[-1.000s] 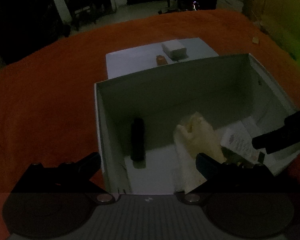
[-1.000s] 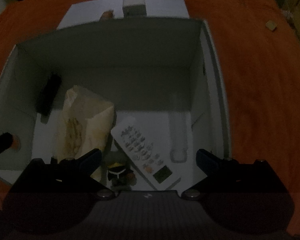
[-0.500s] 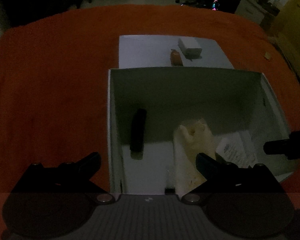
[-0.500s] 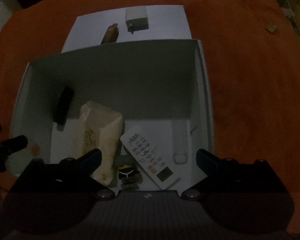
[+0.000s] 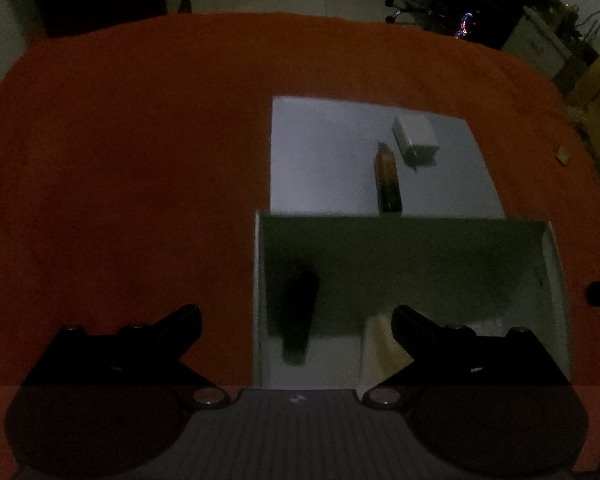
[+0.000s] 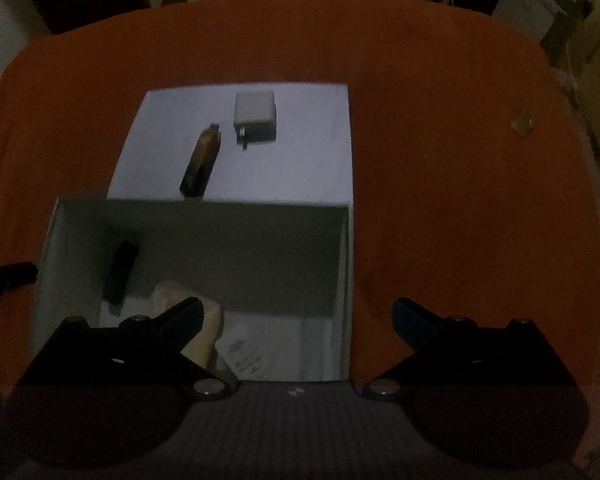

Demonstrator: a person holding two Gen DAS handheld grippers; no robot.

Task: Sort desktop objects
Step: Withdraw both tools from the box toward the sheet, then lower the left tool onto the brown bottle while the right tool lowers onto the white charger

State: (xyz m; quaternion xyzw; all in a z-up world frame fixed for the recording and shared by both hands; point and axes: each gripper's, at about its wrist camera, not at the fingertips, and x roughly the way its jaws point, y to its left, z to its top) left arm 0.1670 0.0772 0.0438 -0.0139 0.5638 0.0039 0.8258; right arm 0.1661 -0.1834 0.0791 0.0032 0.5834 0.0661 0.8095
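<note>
Both grippers pulled back from the box, jaws apart and empty.

My left gripper (image 5: 296,316) and right gripper (image 6: 298,310) have drawn back and up from the white box (image 6: 348,264), so the sheet (image 6: 300,152) behind the box now shows whole. On it, beyond the box's far wall, lie the white charger (image 6: 256,116) and, just beside it, the brown tube (image 6: 202,160), still unsorted; I judge one of those comes next. Inside the box sit the bag (image 6: 210,320), remote (image 6: 244,354) and black stick (image 6: 120,276).
</note>
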